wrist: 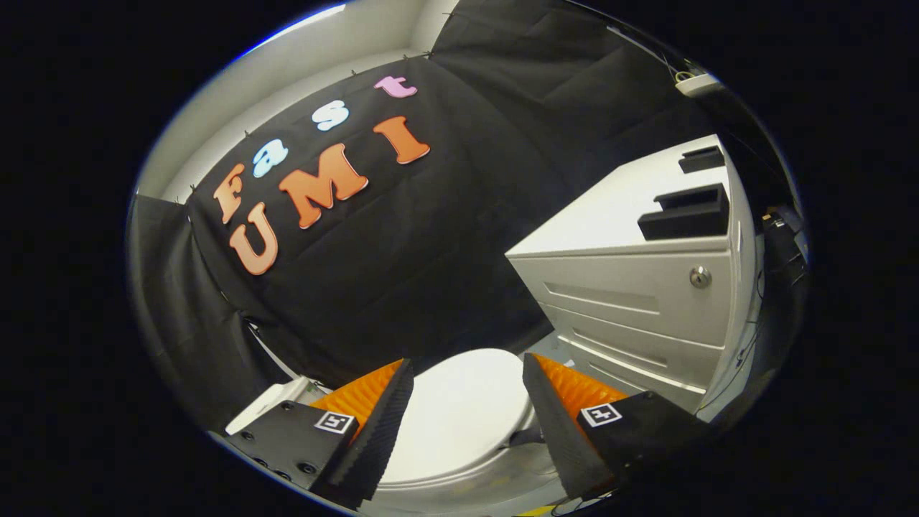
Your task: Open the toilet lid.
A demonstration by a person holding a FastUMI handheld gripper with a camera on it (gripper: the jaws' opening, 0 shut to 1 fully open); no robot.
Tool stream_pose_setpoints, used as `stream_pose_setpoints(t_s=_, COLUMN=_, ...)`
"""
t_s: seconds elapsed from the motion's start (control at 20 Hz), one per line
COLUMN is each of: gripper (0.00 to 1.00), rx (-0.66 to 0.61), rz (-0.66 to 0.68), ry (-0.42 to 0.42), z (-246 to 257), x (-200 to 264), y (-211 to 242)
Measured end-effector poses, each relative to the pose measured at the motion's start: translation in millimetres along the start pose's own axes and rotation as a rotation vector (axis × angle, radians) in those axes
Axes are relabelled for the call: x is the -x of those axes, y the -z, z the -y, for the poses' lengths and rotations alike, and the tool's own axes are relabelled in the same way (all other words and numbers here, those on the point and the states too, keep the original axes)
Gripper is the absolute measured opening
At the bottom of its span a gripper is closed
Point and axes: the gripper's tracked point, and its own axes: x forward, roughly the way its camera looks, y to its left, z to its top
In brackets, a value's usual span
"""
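Below and just beyond the wide-open, empty claw (pixel 467 373): closed glossy white oval toilet lid (pixel 459 420), long axis running straight ahead between the orange-and-black fingers (pixel 373 424)

A white drawer cabinet (pixel 646 287) stands beside the black cloth wall (pixel 431 251).

No readable text; square coded markers on gripper (pixel 467 373) only.
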Motion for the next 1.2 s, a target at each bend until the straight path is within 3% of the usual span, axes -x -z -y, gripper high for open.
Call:
stream_pose_setpoints(t_s=0.2, gripper=0.99, rx=0.027, rz=-0.103, ry=0.061, z=28.7, x=-12.3, y=44.4)
stream_pose_setpoints(t_s=0.6, gripper=0.99, rx=-0.031, rz=-0.201, ry=0.179, z=70.8, x=-28.5, y=81.1)
stream_pose_setpoints(t_s=0.9, gripper=0.99, rx=-0.021, rz=-0.275, ry=0.183, z=77.2, x=-47.3, y=109.5)
stream_pose_setpoints(t_s=1.2, gripper=0.97, rx=-0.038, rz=-0.245, ry=0.132, z=75.7, x=-64.7, y=104.5)
